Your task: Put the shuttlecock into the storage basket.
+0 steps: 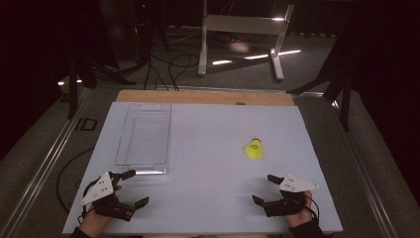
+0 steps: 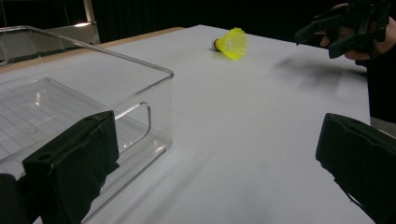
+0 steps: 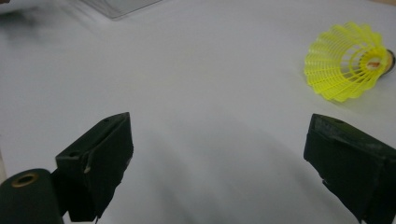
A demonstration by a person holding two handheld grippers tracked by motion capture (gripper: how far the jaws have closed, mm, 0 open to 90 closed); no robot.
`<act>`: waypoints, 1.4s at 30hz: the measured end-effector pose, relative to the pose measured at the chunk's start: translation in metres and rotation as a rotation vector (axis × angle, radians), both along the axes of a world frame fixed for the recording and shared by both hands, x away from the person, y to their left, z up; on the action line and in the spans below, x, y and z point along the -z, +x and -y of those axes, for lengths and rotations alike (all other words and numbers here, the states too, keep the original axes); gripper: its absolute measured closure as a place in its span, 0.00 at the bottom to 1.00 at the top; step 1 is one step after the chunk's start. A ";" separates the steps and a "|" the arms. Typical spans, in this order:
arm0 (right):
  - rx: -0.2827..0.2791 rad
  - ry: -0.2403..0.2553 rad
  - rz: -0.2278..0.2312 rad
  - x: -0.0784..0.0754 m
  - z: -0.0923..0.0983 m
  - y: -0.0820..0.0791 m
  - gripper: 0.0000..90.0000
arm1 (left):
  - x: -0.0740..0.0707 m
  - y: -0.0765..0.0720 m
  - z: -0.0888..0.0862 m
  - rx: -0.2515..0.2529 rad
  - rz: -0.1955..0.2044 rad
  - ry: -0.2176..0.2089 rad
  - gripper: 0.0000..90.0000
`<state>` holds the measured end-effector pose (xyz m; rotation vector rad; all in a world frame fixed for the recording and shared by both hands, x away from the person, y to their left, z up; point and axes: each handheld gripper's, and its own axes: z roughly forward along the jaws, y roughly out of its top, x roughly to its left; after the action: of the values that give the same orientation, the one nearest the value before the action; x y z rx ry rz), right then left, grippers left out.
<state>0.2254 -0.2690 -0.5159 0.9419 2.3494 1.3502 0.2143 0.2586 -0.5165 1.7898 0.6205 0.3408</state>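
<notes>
Yellow shuttlecock (image 1: 254, 149) on a white bench (image 1: 208, 198).
It lies just beyond the right hand-held gripper (image 1: 263, 189), whose jaws gape, empty.

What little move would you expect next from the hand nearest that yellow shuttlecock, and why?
Probably the right tool should ease forward toward the shuttlecock. Its jaws stand wide open with nothing between them, and the shuttlecock lies on its side on the white table just ahead, apart from them. The clear tray has nothing in it.

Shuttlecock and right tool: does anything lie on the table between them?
Nothing. In the high view the white table is bare between the yellow shuttlecock and the open right tool; the right gripper view shows the same.
</notes>
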 end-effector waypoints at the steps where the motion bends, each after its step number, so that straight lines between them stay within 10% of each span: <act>1: 0.001 -0.003 -0.007 0.000 0.000 0.000 0.09 | 0.000 0.000 0.000 0.000 0.000 0.000 0.00; 42: -0.009 -0.120 -0.052 -0.014 -0.006 -0.005 0.08 | 0.000 -0.001 -0.001 0.007 0.003 -0.004 0.00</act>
<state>0.2204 -0.2630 -0.5015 0.9429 2.4457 1.1866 0.2135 0.2594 -0.5163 1.7871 0.6120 0.3378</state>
